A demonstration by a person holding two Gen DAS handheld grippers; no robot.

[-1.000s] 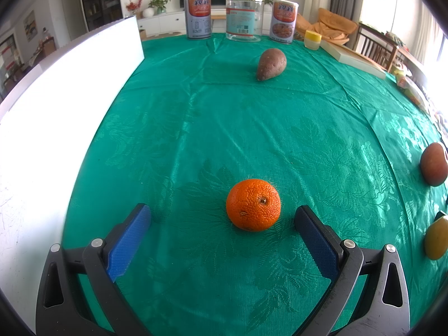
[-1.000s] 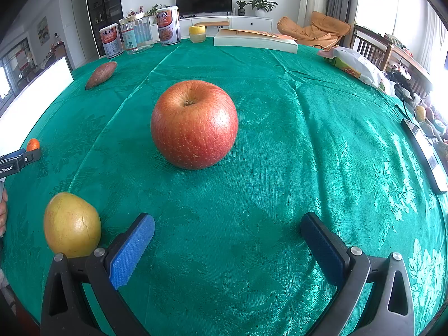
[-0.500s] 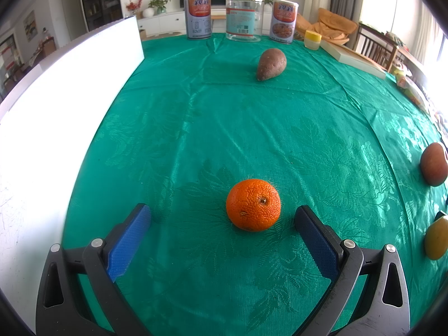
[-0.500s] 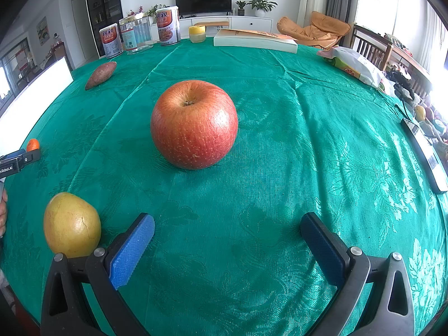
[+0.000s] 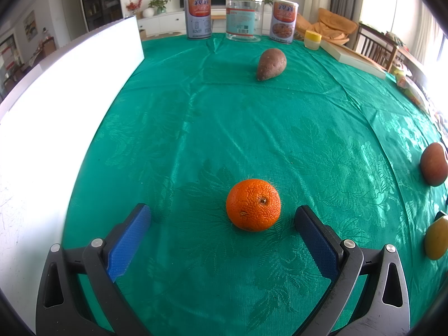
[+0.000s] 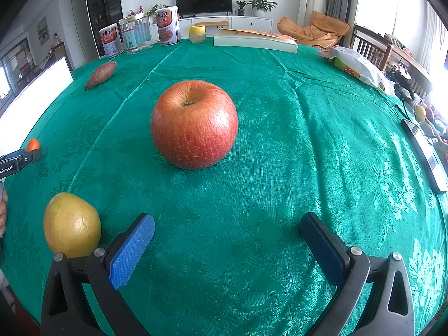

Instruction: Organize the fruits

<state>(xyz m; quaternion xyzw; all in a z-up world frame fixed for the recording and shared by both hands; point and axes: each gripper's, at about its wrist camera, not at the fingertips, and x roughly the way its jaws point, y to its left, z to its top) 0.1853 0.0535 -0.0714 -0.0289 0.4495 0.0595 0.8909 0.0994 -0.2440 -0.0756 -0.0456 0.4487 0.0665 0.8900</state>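
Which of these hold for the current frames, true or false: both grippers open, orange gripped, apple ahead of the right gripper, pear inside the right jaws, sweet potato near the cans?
1. Both grippers are open. True: the left gripper and right gripper both have their jaws spread wide.
2. The left gripper is gripping the orange. False: it sits on the green tablecloth just ahead of the open jaws, nearer the right finger, touching neither.
3. The apple lies ahead of the right gripper. True.
4. The pear is between the right gripper's fingers. False: it sits outside, left of the left finger.
5. The sweet potato lies on the far part of the table, toward the cans. True.
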